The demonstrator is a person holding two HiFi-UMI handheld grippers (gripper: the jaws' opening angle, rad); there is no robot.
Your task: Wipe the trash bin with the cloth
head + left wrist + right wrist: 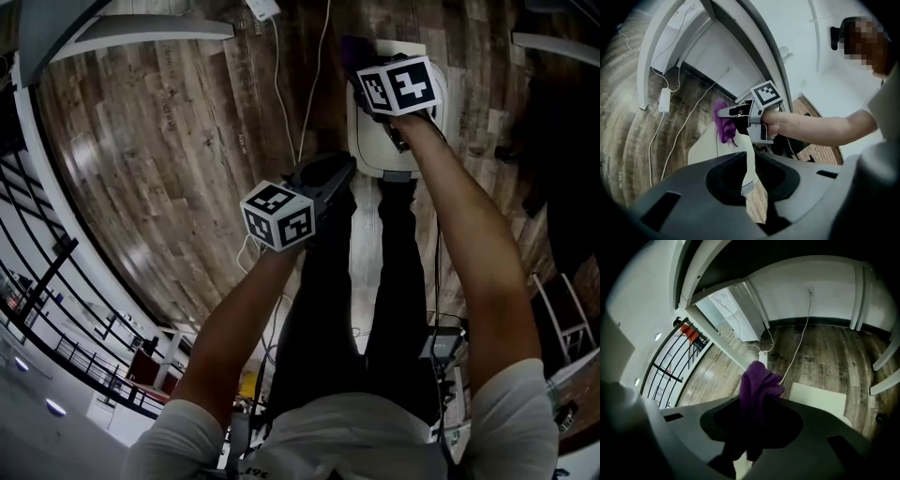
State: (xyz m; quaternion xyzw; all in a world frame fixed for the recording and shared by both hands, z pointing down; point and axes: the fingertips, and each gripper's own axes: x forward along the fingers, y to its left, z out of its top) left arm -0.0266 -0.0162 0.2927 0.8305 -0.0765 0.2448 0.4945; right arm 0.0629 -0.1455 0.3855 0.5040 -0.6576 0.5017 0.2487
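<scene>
Looks like the approach step, so the actual wiping hasn't really begun by the look of it. The right gripper (724, 113) is clamped on the bunched-up purple cloth (759, 380), which sticks out past its jaws. In the head view the white trash bin (375, 141) sits upper centre, on the floor, with that gripper right over its top. From the left gripper view the cloth hangs at the bin's upper edge, though it's hard to say if it's touching. The next move probably calls for pressing the cloth flat on the lid and dragging it across. The left gripper (339, 169) hovers lower left of the bin, jaws nearly together with nothing in them.
</scene>
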